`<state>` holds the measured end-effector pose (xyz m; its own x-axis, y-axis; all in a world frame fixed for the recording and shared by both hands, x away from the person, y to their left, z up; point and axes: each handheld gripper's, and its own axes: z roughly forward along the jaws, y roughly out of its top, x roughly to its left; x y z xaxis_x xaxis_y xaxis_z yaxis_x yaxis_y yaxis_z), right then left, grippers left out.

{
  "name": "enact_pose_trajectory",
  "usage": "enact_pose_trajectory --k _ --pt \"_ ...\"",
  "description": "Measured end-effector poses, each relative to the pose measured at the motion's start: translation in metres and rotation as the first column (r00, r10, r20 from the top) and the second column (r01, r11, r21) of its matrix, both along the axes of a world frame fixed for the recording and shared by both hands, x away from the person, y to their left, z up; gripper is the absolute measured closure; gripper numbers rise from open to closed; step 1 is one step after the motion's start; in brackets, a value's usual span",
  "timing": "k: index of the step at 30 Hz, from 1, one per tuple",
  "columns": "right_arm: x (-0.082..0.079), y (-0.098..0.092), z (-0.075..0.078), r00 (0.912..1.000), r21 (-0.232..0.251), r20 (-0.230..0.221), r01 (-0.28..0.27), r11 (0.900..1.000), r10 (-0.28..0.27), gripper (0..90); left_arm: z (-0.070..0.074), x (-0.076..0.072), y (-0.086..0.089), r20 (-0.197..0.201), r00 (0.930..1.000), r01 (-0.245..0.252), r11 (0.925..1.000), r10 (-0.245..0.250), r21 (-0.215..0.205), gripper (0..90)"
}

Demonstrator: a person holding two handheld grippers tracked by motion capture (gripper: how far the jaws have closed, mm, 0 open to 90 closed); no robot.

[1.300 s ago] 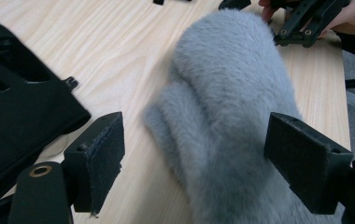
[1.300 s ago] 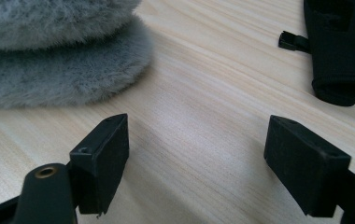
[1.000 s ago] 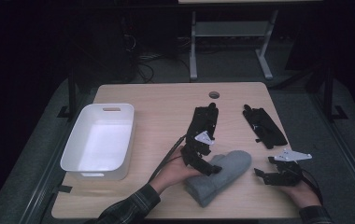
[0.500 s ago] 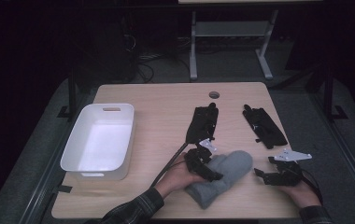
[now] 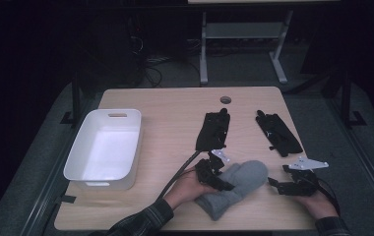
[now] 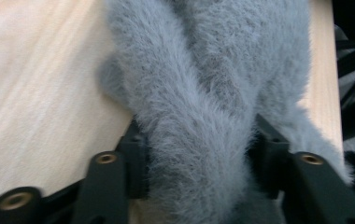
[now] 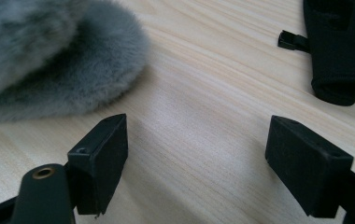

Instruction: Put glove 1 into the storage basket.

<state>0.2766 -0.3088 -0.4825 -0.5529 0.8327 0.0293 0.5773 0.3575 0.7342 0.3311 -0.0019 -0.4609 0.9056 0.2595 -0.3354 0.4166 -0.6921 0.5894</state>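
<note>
A grey furry mitten [image 5: 241,184] lies near the table's front edge, right of centre. My left gripper [image 5: 223,184] reaches it from the left, and its jaws have just been closing. In the left gripper view a fold of the mitten [image 6: 199,93] is squeezed between the two pads of my left gripper [image 6: 199,149]. To the right of the mitten my right gripper [image 5: 276,184] rests low over the wood. The right gripper view has the right gripper [image 7: 196,149] open, with bare wood between the jaws. The mitten's rounded end [image 7: 49,56] lies to its upper left.
A white bin [image 5: 79,147] stands at the table's left. Two black gloves lie flat beyond the mitten, one [image 5: 213,130] at centre and one [image 5: 278,133] to the right, whose cuff [image 7: 339,51] is near my right gripper. A round hole [image 5: 225,100] sits near the far edge.
My left gripper has slid a little toward the front edge, onto the mitten, and its jaws have closed on a fold of it. The right gripper has stayed where it was.
</note>
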Motion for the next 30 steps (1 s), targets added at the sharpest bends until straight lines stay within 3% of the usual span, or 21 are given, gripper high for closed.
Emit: enact_pose_trajectory --k 5,8,11,20,24,30 --pt "0.0 0.0 0.0 1.0 0.001 0.0 0.001 1.0 -0.001 21.0 0.002 -0.002 -0.002 0.017 0.9989 0.043 0.9991 -0.043 0.004 66.2" --pt "0.0 0.0 0.0 1.0 0.0 0.0 0.001 1.0 -0.001 21.0 0.004 -0.005 -0.003 0.029 0.9978 0.059 0.9982 -0.059 0.005 69.5" --pt "0.0 0.0 0.0 1.0 0.0 -0.001 0.001 1.0 -0.001 21.0 0.007 -0.005 0.0 0.018 0.9981 0.058 0.9983 -0.058 -0.008 71.0" --pt "0.0 0.0 0.0 1.0 0.001 -0.002 0.0 1.0 0.0 20.8 0.022 -0.008 0.005 0.043 0.997 0.065 0.9979 -0.065 0.002 71.6" --pt "0.0 0.0 0.0 1.0 0.001 -0.002 0.0 1.0 0.0 20.8 0.035 -0.007 0.015 0.081 0.9958 0.042 0.9991 -0.041 -0.007 71.5" --pt "0.0 0.0 0.0 1.0 0.001 -0.002 0.0 1.0 0.0 20.8 0.053 0.0 0.034 0.109 0.9941 0.001 0.9998 0.001 -0.021 71.1"
